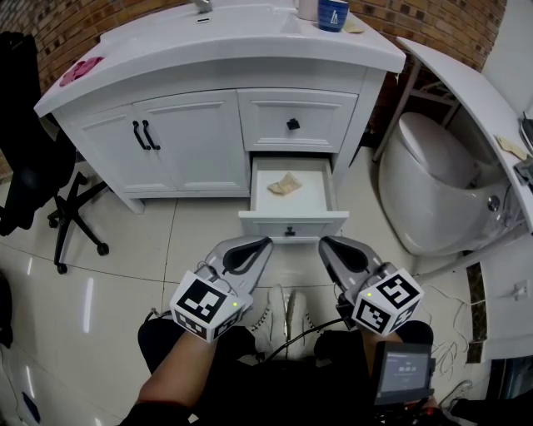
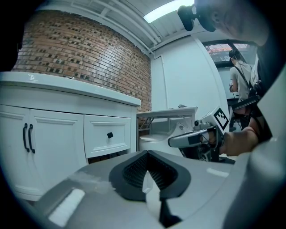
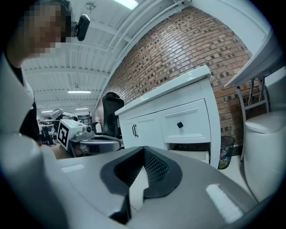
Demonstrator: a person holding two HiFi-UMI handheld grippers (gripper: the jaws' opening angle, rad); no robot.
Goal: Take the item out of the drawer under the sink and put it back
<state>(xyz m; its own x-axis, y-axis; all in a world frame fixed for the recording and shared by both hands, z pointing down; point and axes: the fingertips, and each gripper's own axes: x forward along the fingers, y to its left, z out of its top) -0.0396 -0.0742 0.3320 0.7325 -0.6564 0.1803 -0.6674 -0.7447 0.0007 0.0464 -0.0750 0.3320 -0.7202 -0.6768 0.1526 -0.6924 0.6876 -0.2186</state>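
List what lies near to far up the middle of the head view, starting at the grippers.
left gripper and right gripper side by side → front of the open drawer → beige item inside it → closed upper drawer → countertop → blue cup

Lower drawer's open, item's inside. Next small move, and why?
Probably open the right hand-held gripper and ease it forward over the open white drawer: the crumpled beige item lies loose inside, while this and the left hand-held gripper sit shut, empty, short of the drawer front.

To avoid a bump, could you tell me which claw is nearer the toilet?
Right. The right claw is just left of the toilet, before the open drawer; the left claw sits farther left.
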